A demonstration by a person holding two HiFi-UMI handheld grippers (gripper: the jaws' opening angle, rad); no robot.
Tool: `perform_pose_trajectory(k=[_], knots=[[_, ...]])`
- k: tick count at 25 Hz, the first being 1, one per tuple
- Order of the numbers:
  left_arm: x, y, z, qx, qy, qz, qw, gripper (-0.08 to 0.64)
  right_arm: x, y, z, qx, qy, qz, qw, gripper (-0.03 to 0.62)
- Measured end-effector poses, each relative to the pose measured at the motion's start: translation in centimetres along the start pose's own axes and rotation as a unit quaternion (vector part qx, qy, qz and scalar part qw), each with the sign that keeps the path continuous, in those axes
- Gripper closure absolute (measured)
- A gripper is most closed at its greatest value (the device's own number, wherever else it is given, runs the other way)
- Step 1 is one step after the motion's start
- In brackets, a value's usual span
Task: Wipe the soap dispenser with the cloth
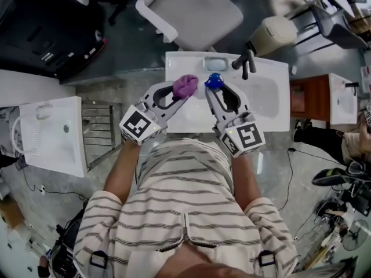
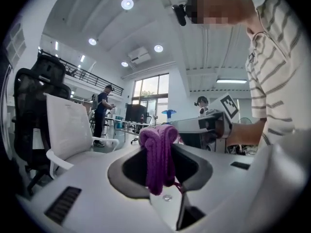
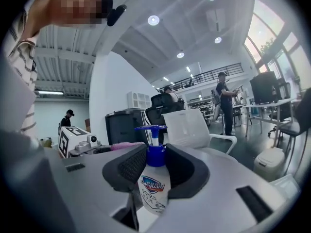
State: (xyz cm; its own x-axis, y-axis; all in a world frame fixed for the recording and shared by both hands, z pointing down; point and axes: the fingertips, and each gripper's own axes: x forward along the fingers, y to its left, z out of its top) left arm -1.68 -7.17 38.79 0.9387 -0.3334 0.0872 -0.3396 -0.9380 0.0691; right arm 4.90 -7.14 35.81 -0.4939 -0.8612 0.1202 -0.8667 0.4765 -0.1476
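While both grippers met over the white basin [image 1: 269, 106], the left gripper [image 1: 178, 92] was clamped on a bunched purple cloth [image 2: 156, 147], whose wad stood up above the jaws while a fold hung down between them. The right gripper [image 1: 213, 89] gripped the soap dispenser [image 3: 154, 188] just below its blue collar, jaws pressed to either side. The bottle stood upright, its white labelled body below the jaws and its blue pump head above them. From the head view, the cloth sat just left of the pump head, and I could not tell whether they touched. A dark faucet [image 1: 246, 63] stood at the far right, with a grey office chair [image 1: 194, 10] beyond the basin.
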Motion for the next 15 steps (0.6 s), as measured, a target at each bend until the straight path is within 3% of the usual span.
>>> perform_pose_trajectory(k=[4, 10, 15], knots=[[0.0, 0.0, 0.5, -0.008, -0.017, 0.027, 0.9995, 0.445, 0.5, -0.7, -0.6, 0.010, 0.002, -0.026, 1.000, 0.457], [-0.2, 0.2, 0.1, 0.010, -0.005, 0.079, 0.9968, 0.445, 1.1, -1.4, -1.7, 0.008, 0.005, -0.050, 0.999, 0.457], [-0.3, 1.1, -0.8, 0.006, 0.002, 0.102, 0.9947, 0.445, 2.5, -1.7, -2.5, 0.006, 0.014, -0.060, 0.998, 0.457]])
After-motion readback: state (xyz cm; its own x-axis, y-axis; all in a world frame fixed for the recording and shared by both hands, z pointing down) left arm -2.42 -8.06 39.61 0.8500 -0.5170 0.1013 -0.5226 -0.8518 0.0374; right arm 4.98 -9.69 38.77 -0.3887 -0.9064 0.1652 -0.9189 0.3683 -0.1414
